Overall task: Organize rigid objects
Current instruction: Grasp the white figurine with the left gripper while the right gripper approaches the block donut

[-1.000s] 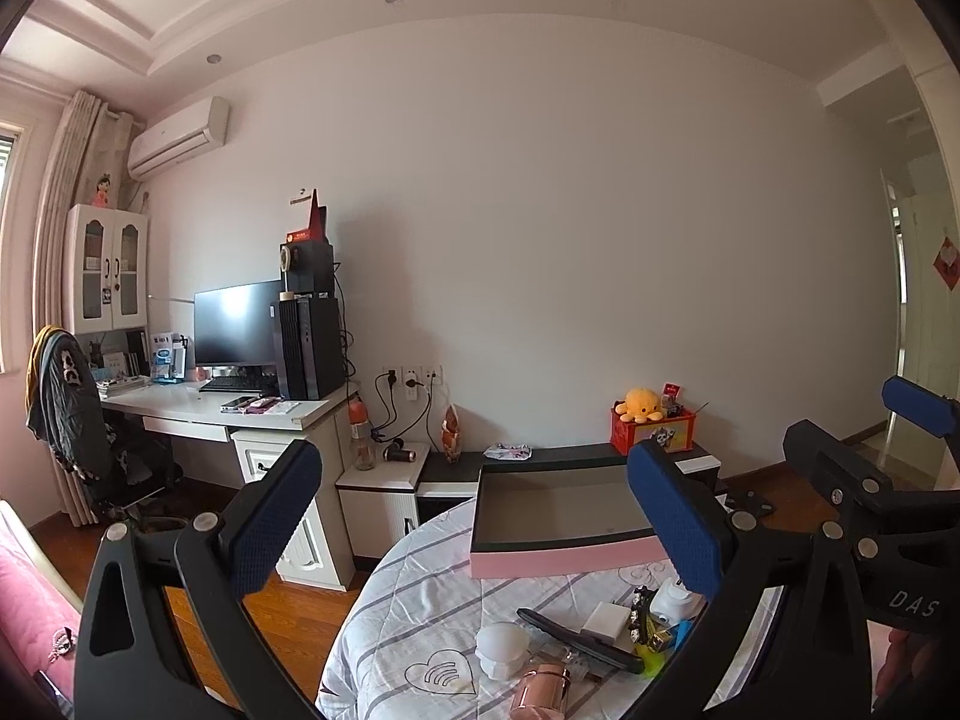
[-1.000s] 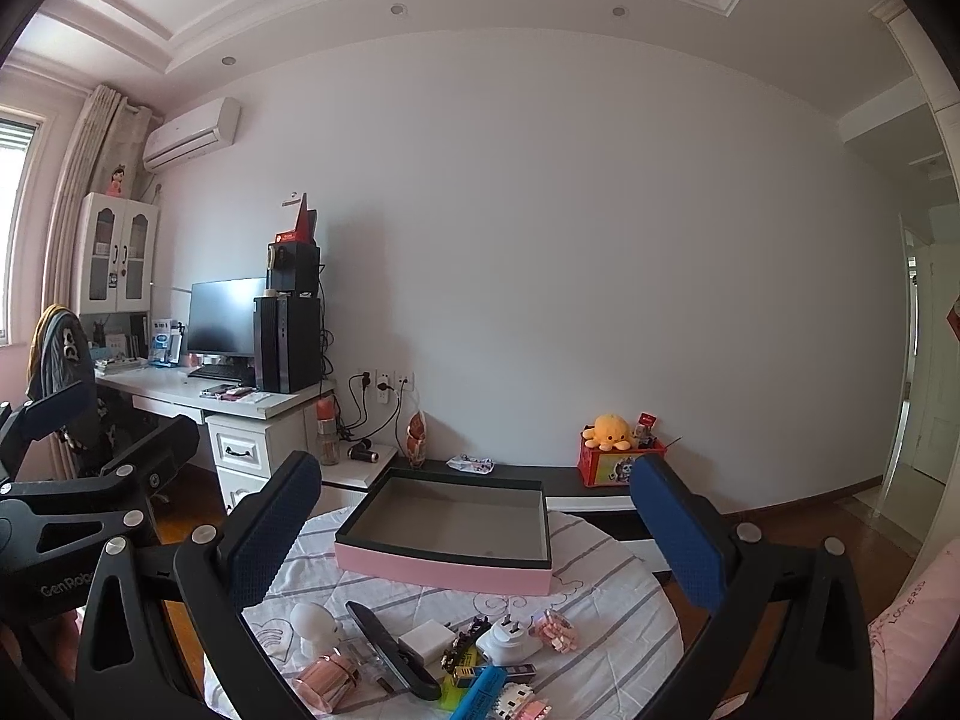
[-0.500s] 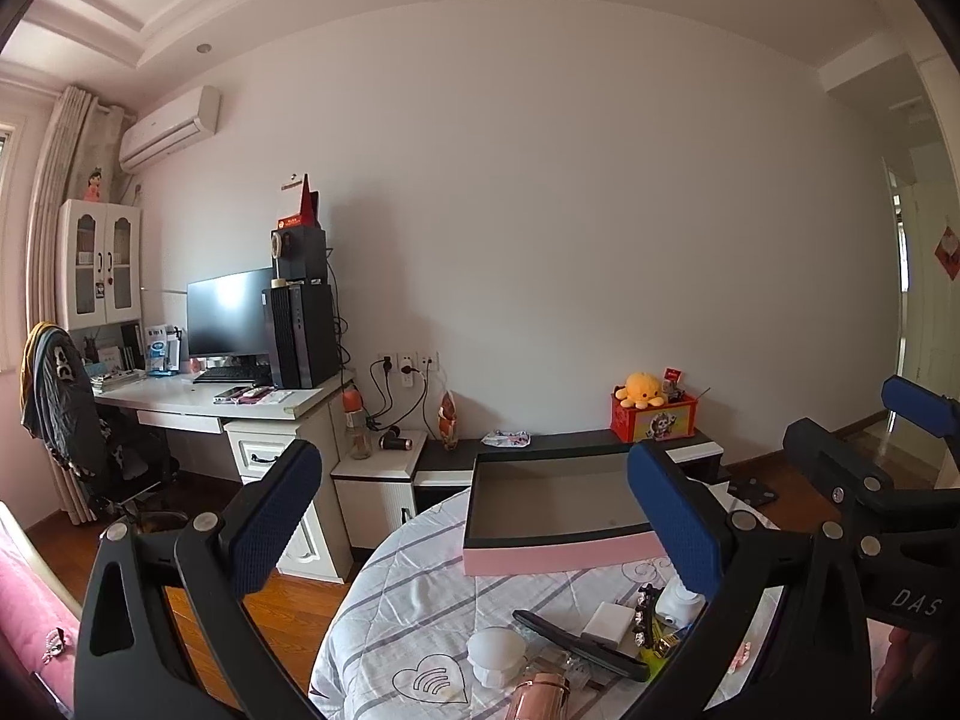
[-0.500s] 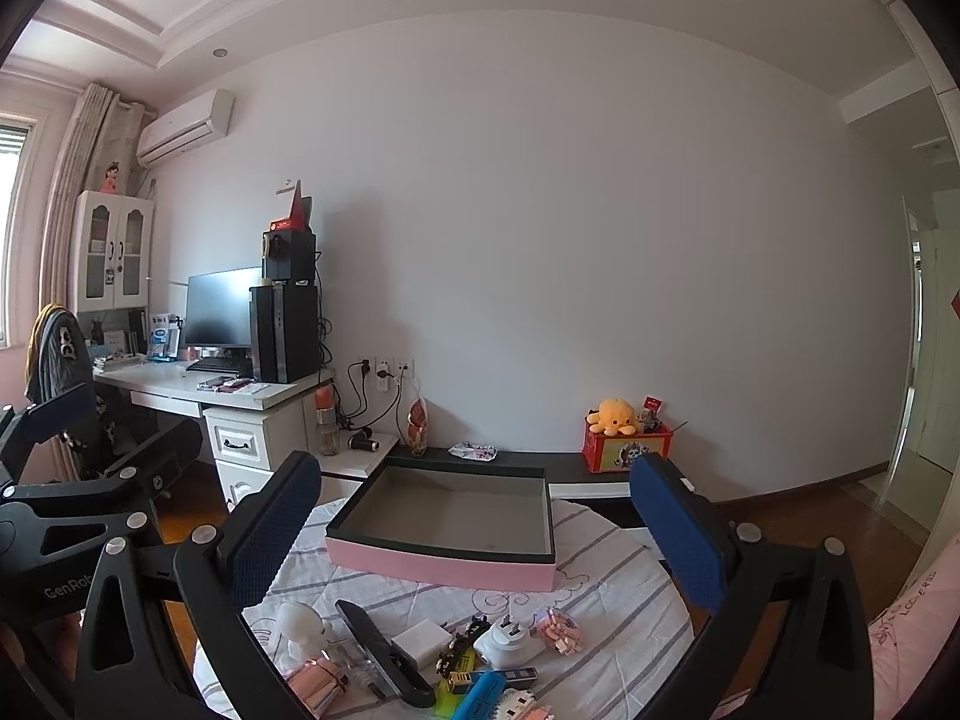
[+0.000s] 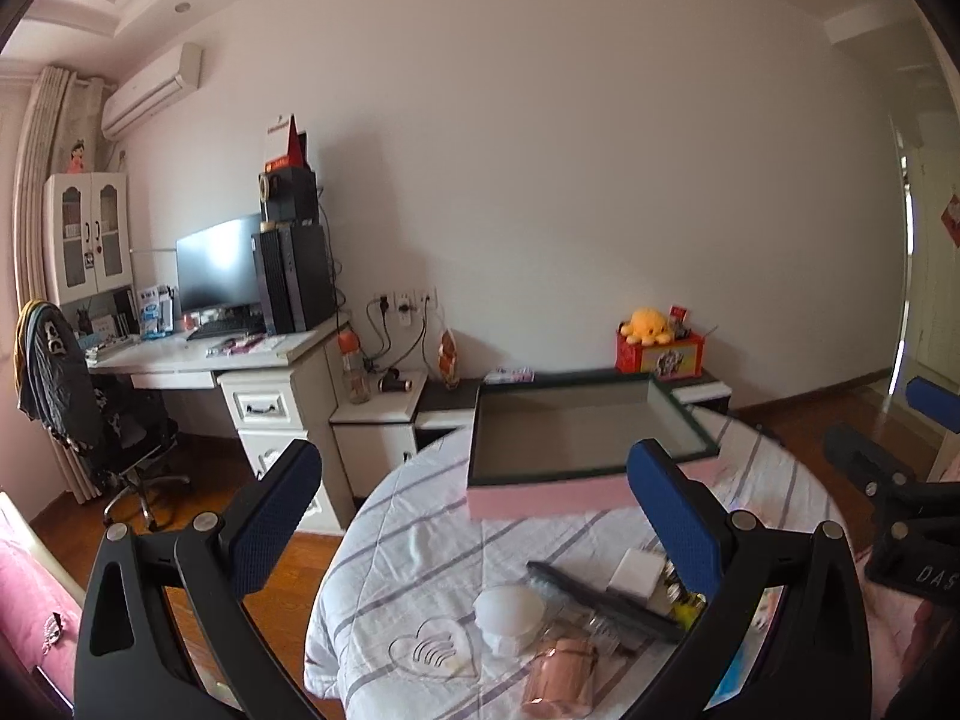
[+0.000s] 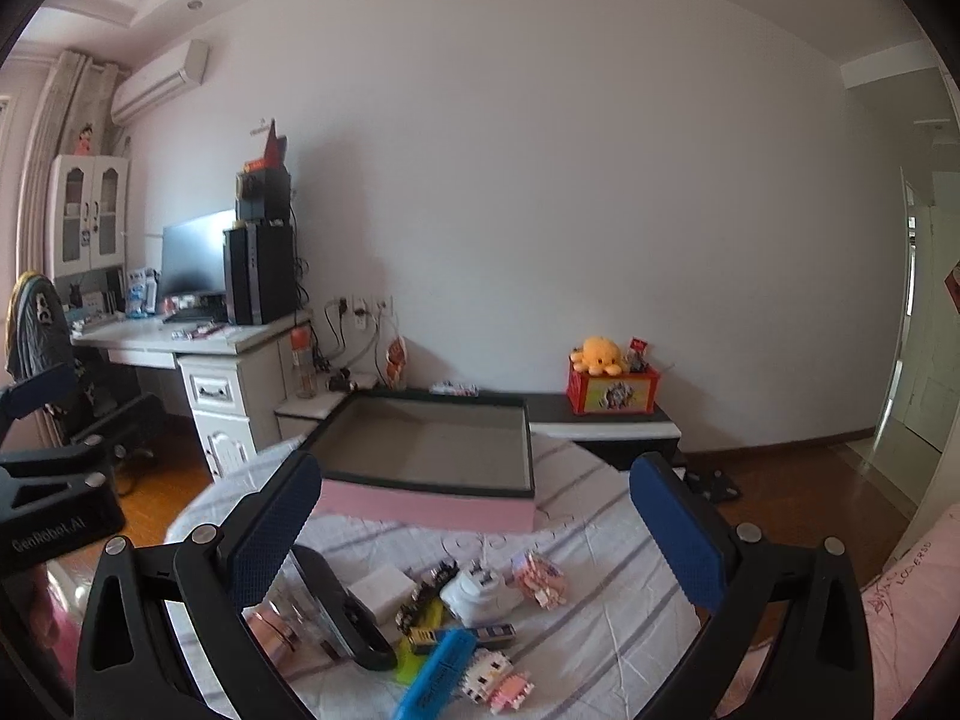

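While both the left gripper (image 5: 474, 516) and right gripper (image 6: 474, 531) hover spread and empty, the pink tray (image 6: 432, 507) at frame centre holds nothing; the clutter (image 6: 456, 618) below remains unsorted.

Clutter (image 6: 432, 618) crowds the near table (image 6: 606, 618) (tray (image 6: 420, 450) interior bare).

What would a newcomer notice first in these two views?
The pink tray, open and empty, sits at the far side of the round table. Nearer lies a jumble of small items, among them a blue bar and a white plug. Both grippers are open, holding nothing.
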